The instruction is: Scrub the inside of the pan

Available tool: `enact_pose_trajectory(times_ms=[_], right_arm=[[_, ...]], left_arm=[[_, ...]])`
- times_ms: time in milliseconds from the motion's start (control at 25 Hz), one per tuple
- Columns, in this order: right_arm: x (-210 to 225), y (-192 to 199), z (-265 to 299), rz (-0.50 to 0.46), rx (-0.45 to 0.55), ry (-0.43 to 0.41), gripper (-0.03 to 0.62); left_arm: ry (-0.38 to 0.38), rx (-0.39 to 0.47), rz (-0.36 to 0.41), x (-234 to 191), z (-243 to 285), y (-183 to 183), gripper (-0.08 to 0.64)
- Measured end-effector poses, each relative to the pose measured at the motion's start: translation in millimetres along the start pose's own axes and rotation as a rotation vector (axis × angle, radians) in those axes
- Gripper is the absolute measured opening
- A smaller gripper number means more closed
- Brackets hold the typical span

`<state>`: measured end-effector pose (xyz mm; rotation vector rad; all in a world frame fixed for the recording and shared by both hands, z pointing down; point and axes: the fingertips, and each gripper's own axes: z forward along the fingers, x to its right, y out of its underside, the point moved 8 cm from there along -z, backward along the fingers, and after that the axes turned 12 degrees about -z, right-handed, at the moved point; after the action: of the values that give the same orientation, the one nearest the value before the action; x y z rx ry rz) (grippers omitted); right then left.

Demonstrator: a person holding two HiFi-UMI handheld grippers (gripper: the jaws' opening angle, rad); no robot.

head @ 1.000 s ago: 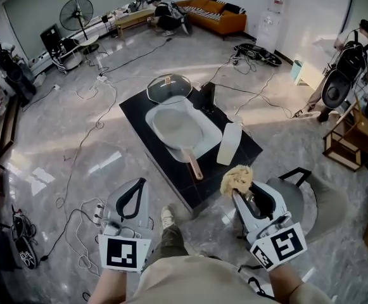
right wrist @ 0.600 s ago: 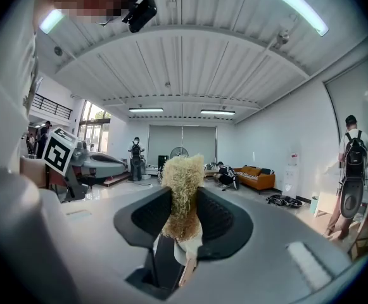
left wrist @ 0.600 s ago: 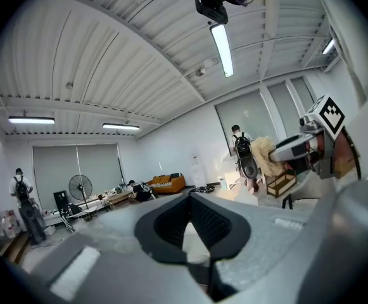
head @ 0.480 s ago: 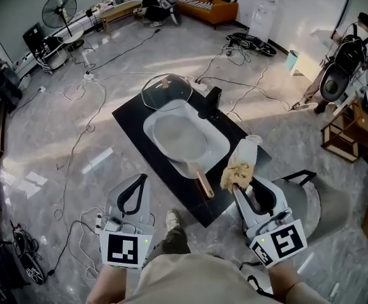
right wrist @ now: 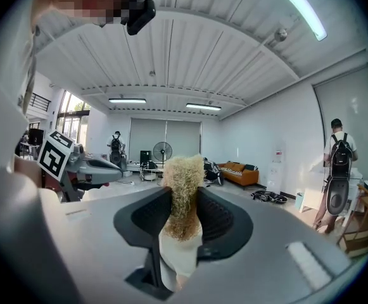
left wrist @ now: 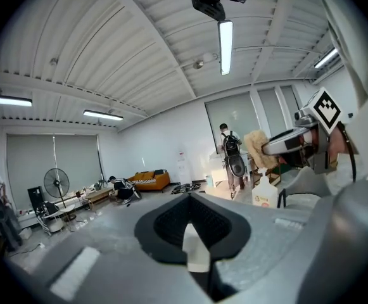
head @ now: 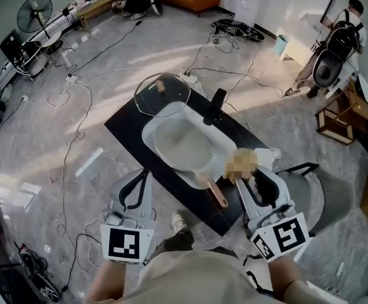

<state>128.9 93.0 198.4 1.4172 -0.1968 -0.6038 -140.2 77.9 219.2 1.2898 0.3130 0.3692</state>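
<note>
Pan [head: 184, 145] lies on the black table [head: 130, 122], nearer than a second ago. Right gripper [head: 242, 175], clamped on the scrubber [right wrist: 182, 189], has advanced to just beside the rim. Left gripper [head: 135, 192] stays closed and empty. Scrubbing appears imminent, not begun.

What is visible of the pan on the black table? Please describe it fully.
The pan is shallow and pale grey-white, with a rounded-square shape. It looks like coated metal, and its inside holds nothing. Its brownish handle points toward the person. It sits flat on the black table. A glass lid lies at its far rim, seemingly touching it. The scrubber in the right claw is beside its near right rim, not inside.
</note>
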Motion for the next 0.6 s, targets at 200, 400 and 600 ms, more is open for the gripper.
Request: enact_pose_trajectory(times_ms=[200,400,600], right_arm=[[-5.1,-7.3,26.6,-0.002,-0.002,0.046,0.130],[-1.7,-8.0,31.1,-0.002,-0.028,0.072,0.130],[6.9,-1.4,36.9,0.016,-0.059,0.035,0.130]], left_arm=[[0.061,-0.005,0.035,-24.3,23.3,3.1,0.002],[0.075,-0.006,-0.007,-31.2,35.5,0.1,0.002],[0.086,-0.033,0.000,-28.1,48.1,0.9,0.002]])
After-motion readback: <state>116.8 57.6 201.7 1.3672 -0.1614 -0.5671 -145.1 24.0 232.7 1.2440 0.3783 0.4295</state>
